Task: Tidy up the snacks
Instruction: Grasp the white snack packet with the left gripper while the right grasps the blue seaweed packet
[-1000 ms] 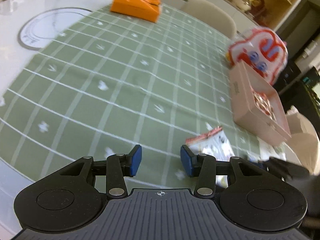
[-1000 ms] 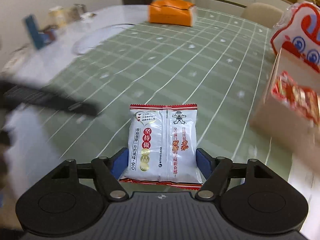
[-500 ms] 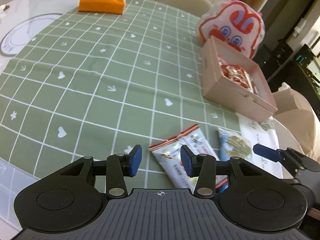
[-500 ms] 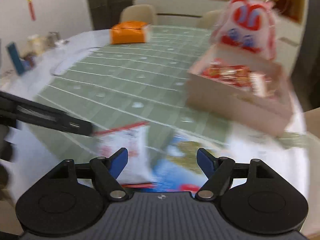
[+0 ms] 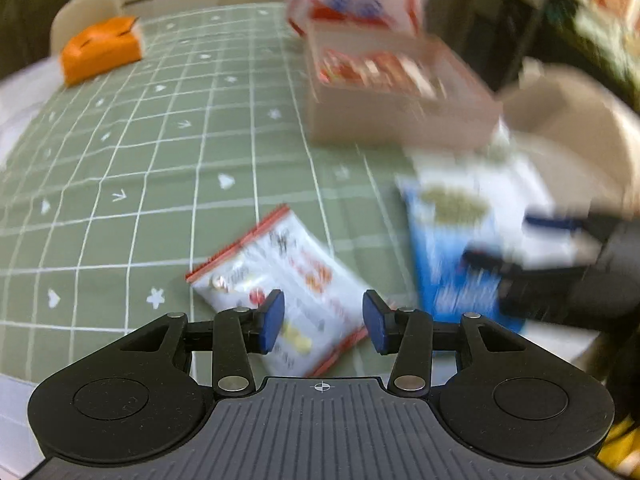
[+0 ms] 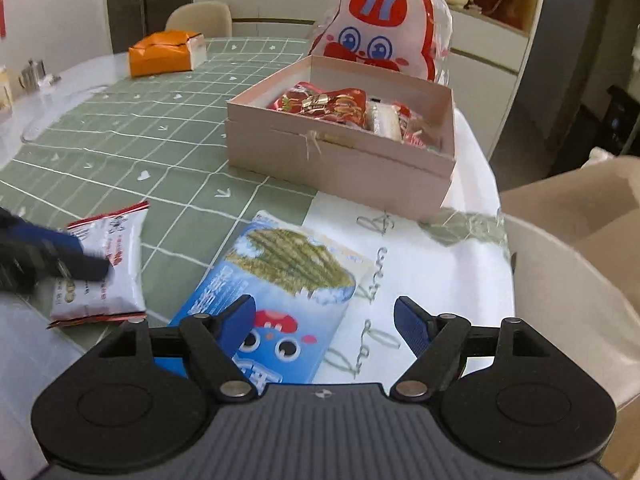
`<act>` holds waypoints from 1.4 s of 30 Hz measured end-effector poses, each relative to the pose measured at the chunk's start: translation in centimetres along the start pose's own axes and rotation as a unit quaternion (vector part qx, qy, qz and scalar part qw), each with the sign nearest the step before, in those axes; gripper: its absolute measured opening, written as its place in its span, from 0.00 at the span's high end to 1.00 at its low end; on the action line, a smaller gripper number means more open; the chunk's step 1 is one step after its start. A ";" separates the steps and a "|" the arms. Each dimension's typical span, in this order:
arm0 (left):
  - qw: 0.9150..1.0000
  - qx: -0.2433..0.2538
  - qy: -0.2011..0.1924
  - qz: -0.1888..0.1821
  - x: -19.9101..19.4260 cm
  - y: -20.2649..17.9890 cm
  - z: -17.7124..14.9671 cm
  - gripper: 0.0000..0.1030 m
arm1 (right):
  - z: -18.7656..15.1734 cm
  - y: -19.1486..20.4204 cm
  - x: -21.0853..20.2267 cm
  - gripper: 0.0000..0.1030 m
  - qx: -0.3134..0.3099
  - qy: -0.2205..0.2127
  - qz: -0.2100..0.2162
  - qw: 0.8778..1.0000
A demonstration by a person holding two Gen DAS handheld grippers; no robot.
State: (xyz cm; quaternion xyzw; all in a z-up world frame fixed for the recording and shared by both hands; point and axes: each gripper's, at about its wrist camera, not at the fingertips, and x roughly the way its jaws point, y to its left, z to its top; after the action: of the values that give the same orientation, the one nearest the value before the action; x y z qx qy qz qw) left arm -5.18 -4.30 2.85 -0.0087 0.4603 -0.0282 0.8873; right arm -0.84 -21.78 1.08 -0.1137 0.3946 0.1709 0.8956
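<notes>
Hovering low over the worktop [image 6: 80, 112], the left claw [image 5: 323, 322] has its blue-padded fingers spread apart with nothing between them; a white snack packet with red sealed ends [image 5: 280, 284] lies flat on the green checked tablecloth [image 5: 160, 140] just beyond its fingertips. The right claw [image 6: 324, 322] is likewise released and empty, poised above the near end of a blue seaweed snack bag [image 6: 288, 280] that lies half on the green cloth and half on a white printed cloth [image 6: 420, 280]. The two packets lie side by side, near each other, the white one to the left. Farther back sits an open pink cardboard box [image 6: 340, 152] already holding several red-wrapped snacks [image 6: 328, 104]. A large rabbit-faced bag in red and white [image 6: 384, 32] stands upright just behind the box. An orange tissue box [image 6: 164, 54] rests at the far side of the worktop. The left wrist view is blurred.
</notes>
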 end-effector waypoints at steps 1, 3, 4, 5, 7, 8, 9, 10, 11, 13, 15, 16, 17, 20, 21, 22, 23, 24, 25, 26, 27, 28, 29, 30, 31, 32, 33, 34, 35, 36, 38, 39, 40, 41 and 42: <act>0.999 0.026 -0.003 0.018 -0.1 -0.3 -0.5 0.50 | -0.2 -0.1 -0.1 0.25 0.000 -0.002 0.003 1.000; 0.998 0.050 -0.005 0.046 -0.2 -0.1 -1.3 0.49 | -0.7 -0.4 -0.2 0.25 -0.001 -0.005 0.004 1.000; 0.997 0.051 -0.004 0.059 -0.2 0.4 -1.5 0.48 | -0.8 -0.5 -0.2 0.25 0.001 -0.007 0.006 1.000; 0.997 0.046 -0.003 0.069 -0.3 1.0 -1.5 0.48 | -1.0 -0.6 -0.2 0.25 0.009 -0.010 0.009 1.000; 0.998 0.013 0.002 0.068 -0.4 2.6 -1.1 0.48 | -1.2 -0.8 -0.2 0.25 0.030 -0.012 0.013 0.999; 0.999 -0.017 0.002 0.051 -0.6 3.3 -0.8 0.49 | -1.3 -0.9 -0.2 0.25 0.045 -0.012 0.019 0.999; 0.998 -0.056 0.000 0.029 -0.7 4.3 -0.5 0.49 | -1.4 -1.1 -0.1 0.25 0.057 -0.009 0.027 0.998; 0.995 -0.097 0.000 0.013 -0.8 5.2 -0.3 0.49 | -1.5 -1.4 0.1 0.24 0.073 -0.004 0.040 0.997; 0.990 -0.142 0.000 0.004 -0.8 6.0 -0.2 0.50 | -1.6 -1.7 0.4 0.21 0.093 0.006 0.056 0.994; 0.979 -0.204 0.000 -0.005 -0.5 6.8 0.2 0.50 | -1.7 -2.1 0.3 0.20 0.119 0.007 0.070 0.990; 0.980 -0.198 -0.001 -0.004 0.3 6.2 1.3 0.50 | -1.8 -1.9 0.2 0.19 0.118 0.008 0.068 0.991; 0.983 -0.182 0.001 -0.004 0.8 5.7 2.0 0.48 | -1.8 -1.6 0.2 0.17 0.114 0.007 0.066 0.991; 0.987 -0.163 -0.001 -0.007 1.3 5.0 2.6 0.46 | -1.9 -1.3 0.2 0.15 0.109 0.007 0.064 0.992; 0.991 -0.134 0.000 -0.017 1.8 4.4 3.6 0.45 | -2.2 -0.7 0.2 0.11 0.096 0.003 0.060 0.994; 0.991 -0.131 -0.004 -0.015 1.4 4.4 3.4 0.45 | -2.3 -0.5 0.2 0.10 0.091 0.001 0.059 0.994; 0.992 -0.127 -0.007 -0.002 0.9 4.3 3.0 0.46 | -2.3 -0.4 0.2 0.08 0.088 0.001 0.058 0.994; 0.992 -0.127 -0.011 0.020 0.2 4.2 2.3 0.48 | -2.4 -0.3 0.2 0.06 0.087 -0.001 0.058 0.994; 0.989 -0.143 -0.016 0.036 -0.5 4.5 1.5 0.48 | -2.4 -0.2 0.2 0.05 0.089 -0.001 0.059 0.994; 0.985 -0.171 -0.016 0.037 -0.7 5.1 0.8 0.48 | -2.5 -0.2 0.2 0.04 0.090 -0.002 0.059 0.994; 0.978 -0.206 -0.009 0.027 -0.7 5.9 0.2 0.48 | -2.5 -0.1 0.2 0.03 0.089 -0.004 0.057 0.994; 0.970 -0.242 -0.004 0.012 -0.3 6.8 -0.1 0.48 | -2.6 0.1 0.2 0.03 0.089 -0.005 0.055 0.995; 0.965 -0.263 -0.002 0.008 0.1 7.4 -0.2 0.48 | -2.7 0.2 0.2 0.02 0.089 -0.006 0.053 0.995; 0.961 -0.276 0.000 0.012 0.7 7.8 0.1 0.48 | -2.7 0.2 0.2 0.02 0.091 -0.007 0.053 0.994; 0.960 -0.278 0.000 0.013 1.2 7.9 0.5 0.48 | -2.8 0.3 0.1 0.02 0.089 -0.007 0.054 0.995; 0.962 -0.273 -0.001 0.010 1.7 7.8 1.0 0.48 | -2.8 0.4 0.1 0.01 0.086 -0.006 0.056 0.995; 0.965 -0.263 0.002 0.008 2.4 7.6 1.7 0.47 | -2.9 0.4 0.0 0.01 0.082 -0.006 0.059 0.995; 0.969 -0.246 0.007 0.006 3.1 7.2 2.4 0.45 | -3.0 0.4 -0.1 0.01 0.080 -0.007 0.061 0.995; 0.974 -0.228 0.004 0.009 3.7 6.5 3.1 0.43 | -3.0 0.4 -0.1 0.01 0.079 -0.007 0.062 0.995; 0.979 -0.201 0.003 0.012 4.0 5.8 3.6 0.42 | -3.1 0.4 -0.1 0.01 0.079 -0.007 0.063 0.995; 0.985 -0.173 0.000 0.014 4.2 5.0 4.2 0.41 | -3.1 0.4 -0.1 0.01 0.081 -0.008 0.063 0.995; 0.992 -0.126 -0.003 0.015 4.8 3.4 5.0 0.40 | -3.1 0.4 -0.1 0.01 0.086 -0.007 0.061 0.994; 0.994 -0.108 -0.006 0.016 5.0 2.8 5.3 0.38 | -3.0 0.5 -0.1 0.00 0.089 -0.006 0.059 0.994; 0.995 -0.095 -0.007 0.015 5.5 2.1 5.6 0.32 | -3.0 0.6 -0.1 0.00 0.089 -0.006 0.057 0.994; 0.996 -0.083 -0.005 0.012 5.9 1.5 6.0 0.25 | -2.9 0.7 0.0 0.00 0.089 -0.005 0.055 0.994; 0.997 -0.075 -0.002 0.009 6.4 1.0 6.3 0.21 | -3.0 0.7 0.0 0.00 0.091 -0.006 0.053 0.994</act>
State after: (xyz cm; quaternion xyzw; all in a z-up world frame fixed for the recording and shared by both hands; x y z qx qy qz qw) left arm 3.68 -3.74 1.18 -0.0712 0.4593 0.0145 0.8853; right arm -3.12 -22.12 -0.92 -0.0097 0.4083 0.1828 0.8943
